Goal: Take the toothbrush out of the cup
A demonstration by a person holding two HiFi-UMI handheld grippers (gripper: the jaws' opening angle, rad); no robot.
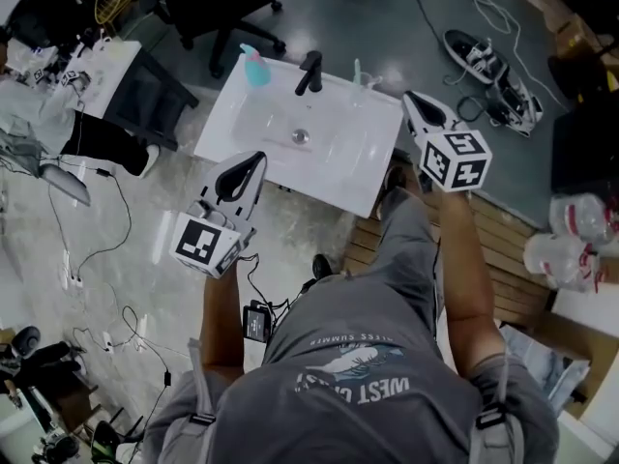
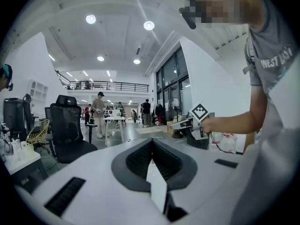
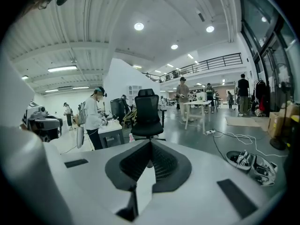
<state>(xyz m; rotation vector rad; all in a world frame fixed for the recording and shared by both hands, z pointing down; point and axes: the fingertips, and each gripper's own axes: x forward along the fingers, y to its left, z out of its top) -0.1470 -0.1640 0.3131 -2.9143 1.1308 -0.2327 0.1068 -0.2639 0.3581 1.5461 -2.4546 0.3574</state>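
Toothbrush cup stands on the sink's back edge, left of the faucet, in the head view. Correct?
No. The toothbrush cup stands on the sink's back edge right of the faucet, as the head view shows; the blue soap dispenser is what stands left of it.
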